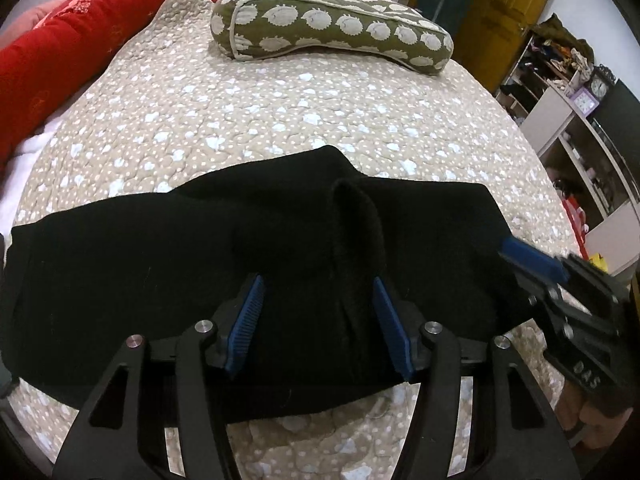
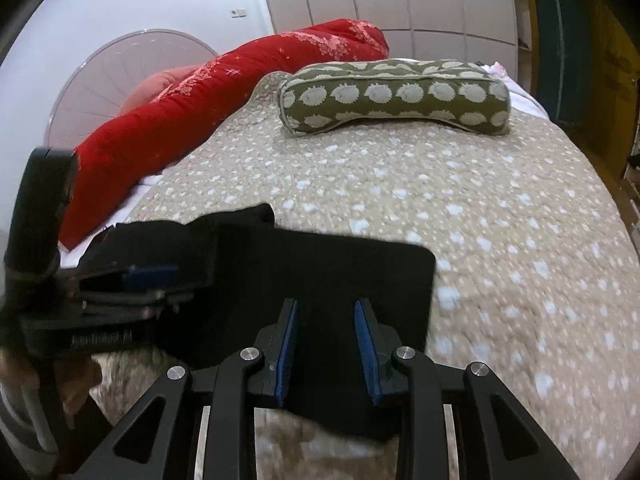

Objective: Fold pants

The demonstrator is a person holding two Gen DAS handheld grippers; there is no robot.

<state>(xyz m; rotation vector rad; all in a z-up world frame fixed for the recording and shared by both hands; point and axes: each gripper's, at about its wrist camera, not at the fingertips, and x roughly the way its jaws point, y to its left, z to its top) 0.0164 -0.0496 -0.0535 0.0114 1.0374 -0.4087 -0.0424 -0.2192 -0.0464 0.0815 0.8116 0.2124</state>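
Note:
The black pants [image 1: 168, 272] lie folded in a wide band across the near part of the bed. A raised ridge of black cloth [image 1: 356, 232] stands up in their middle. My left gripper [image 1: 318, 286] is open, its blue pads on either side of that ridge, just over the cloth. My right gripper [image 2: 326, 308] is open over the right end of the pants [image 2: 360, 272], and it shows at the right in the left wrist view [image 1: 532, 258]. The left gripper shows blurred at the left of the right wrist view [image 2: 148, 274].
The pants rest on a beige quilted bedspread [image 1: 280, 112] with white and pale blue spots. An olive bolster pillow [image 1: 332, 24] lies at the far side, a long red cushion [image 1: 72, 52] at the far left. Shelves with clutter [image 1: 560, 92] stand to the right of the bed.

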